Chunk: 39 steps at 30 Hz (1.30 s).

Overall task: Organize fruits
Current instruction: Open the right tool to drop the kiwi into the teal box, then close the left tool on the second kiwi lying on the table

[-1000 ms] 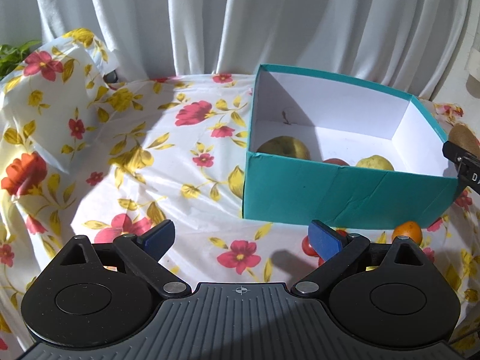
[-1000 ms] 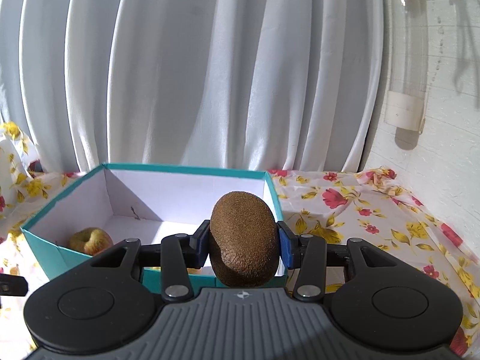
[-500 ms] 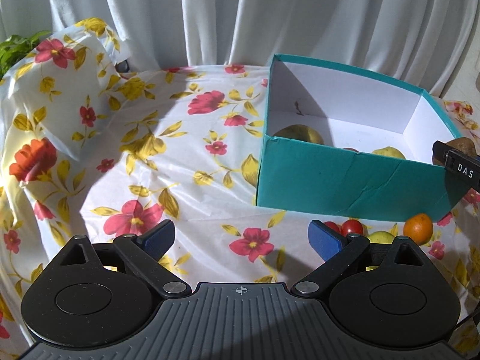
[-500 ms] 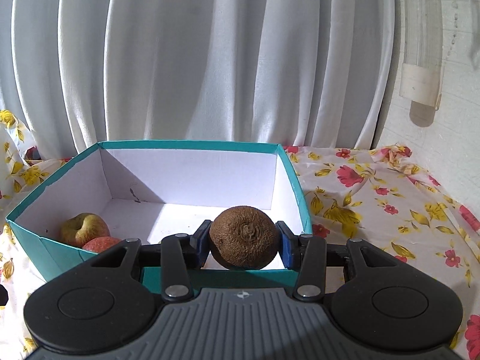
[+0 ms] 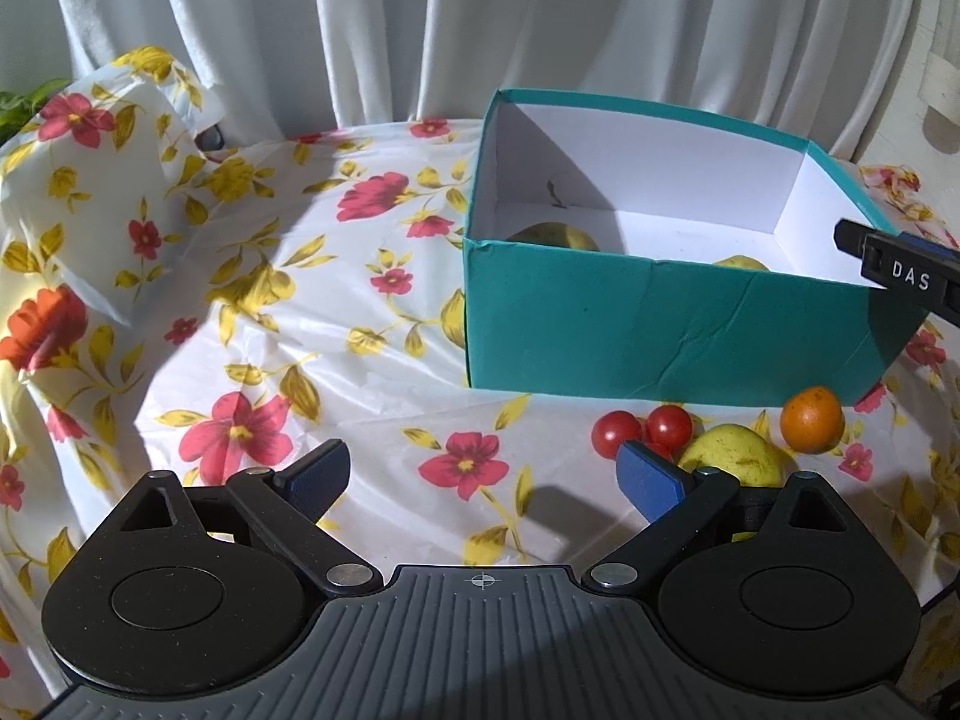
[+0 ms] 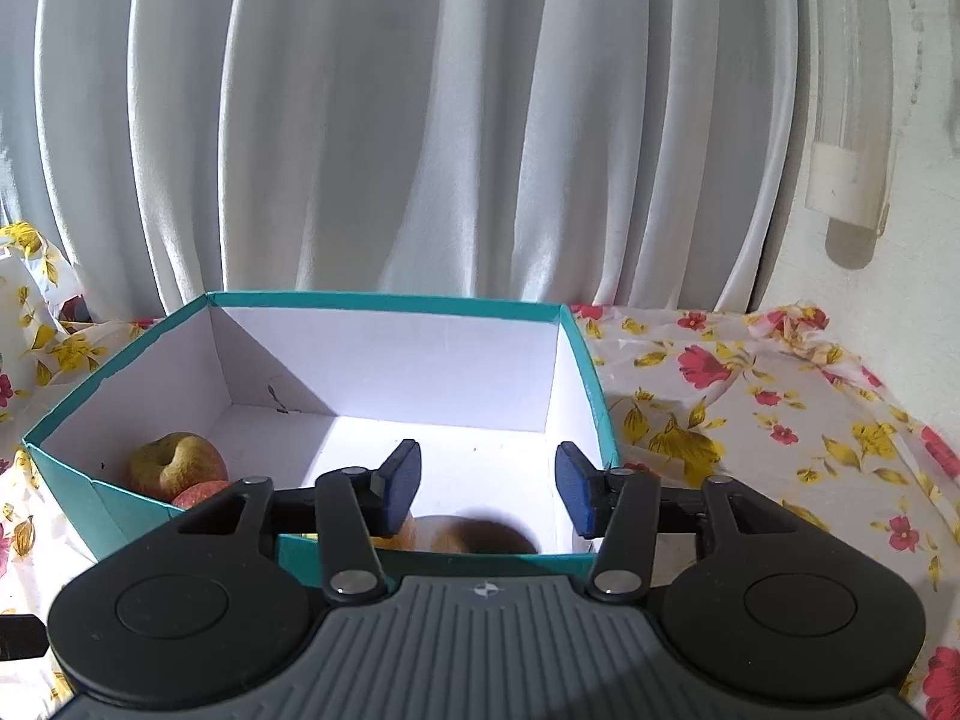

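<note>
Right claw (image 6: 487, 489) above fruit-filled box (image 6: 396, 302)

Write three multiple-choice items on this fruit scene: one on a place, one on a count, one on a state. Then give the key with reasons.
1. Where does the orange lie?
A. inside the box
B. on the cloth in front of the box
C. in the left gripper

2. How many cherry tomatoes lie on the cloth?
A. two
B. four
C. none

3. How does the right gripper stand?
A. shut on a kiwi
B. shut on an apple
C. open, holding nothing

Key: 1 B, it rests outside the teal box, by its front wall. 2 A, a pair sits beside the yellow-green fruit. 3 C, its jaws have just been opening and nothing sits between them; the kiwi lies in the box below.
</note>
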Each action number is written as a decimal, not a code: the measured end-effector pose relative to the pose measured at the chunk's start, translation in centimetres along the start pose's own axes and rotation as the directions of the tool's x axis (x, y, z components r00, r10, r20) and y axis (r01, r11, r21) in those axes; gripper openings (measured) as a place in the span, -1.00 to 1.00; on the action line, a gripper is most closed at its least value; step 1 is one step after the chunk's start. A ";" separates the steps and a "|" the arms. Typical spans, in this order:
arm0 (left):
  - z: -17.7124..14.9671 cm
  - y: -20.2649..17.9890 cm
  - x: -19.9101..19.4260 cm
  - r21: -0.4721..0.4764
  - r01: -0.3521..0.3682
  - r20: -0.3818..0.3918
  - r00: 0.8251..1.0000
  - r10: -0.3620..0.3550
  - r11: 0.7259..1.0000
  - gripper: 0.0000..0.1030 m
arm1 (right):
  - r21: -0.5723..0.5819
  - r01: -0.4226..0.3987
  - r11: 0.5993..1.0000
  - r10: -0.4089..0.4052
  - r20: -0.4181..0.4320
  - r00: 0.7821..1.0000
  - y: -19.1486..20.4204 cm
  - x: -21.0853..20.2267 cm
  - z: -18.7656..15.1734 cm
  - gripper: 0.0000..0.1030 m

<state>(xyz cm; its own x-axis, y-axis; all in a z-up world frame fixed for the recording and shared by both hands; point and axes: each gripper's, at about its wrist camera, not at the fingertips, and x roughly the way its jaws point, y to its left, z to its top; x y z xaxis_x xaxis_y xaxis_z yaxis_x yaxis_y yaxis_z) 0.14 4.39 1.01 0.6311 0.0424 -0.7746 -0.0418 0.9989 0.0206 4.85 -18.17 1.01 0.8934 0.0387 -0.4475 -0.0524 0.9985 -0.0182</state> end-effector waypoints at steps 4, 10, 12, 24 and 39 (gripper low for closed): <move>-0.7 -0.6 -0.4 0.027 0.015 0.013 1.000 -0.015 1.000 0.91 | -0.032 0.002 0.999 0.001 0.110 0.994 0.1 -3.0 0.8 0.68; -2.2 -1.9 -1.2 0.085 0.042 0.043 0.998 -0.046 0.996 0.91 | -0.031 -0.030 0.999 0.037 0.236 0.971 -0.3 -8.8 0.5 0.94; -2.8 -2.6 -1.4 0.112 0.056 0.048 0.997 -0.062 0.992 0.91 | -0.040 -0.024 0.999 0.033 0.246 0.969 -0.3 -10.0 -0.1 0.96; -6.9 -6.5 -1.7 0.240 0.138 0.038 0.988 -0.151 0.961 0.91 | 0.024 -0.025 0.999 0.021 0.146 0.989 -2.6 -12.3 -3.5 0.96; -8.5 -8.1 0.6 0.211 0.154 -0.026 0.988 -0.152 0.965 0.54 | 0.012 -0.004 1.000 0.003 0.086 0.996 -3.3 -12.1 -5.3 0.96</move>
<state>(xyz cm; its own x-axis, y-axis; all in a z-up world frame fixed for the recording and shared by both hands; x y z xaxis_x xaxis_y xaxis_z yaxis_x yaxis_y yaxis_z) -5.71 -3.80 -4.96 0.6100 -0.1105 -0.7846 0.2207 0.9747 0.0343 -8.12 -22.11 1.74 0.9285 0.0448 -0.3687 -0.0506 0.9987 -0.0060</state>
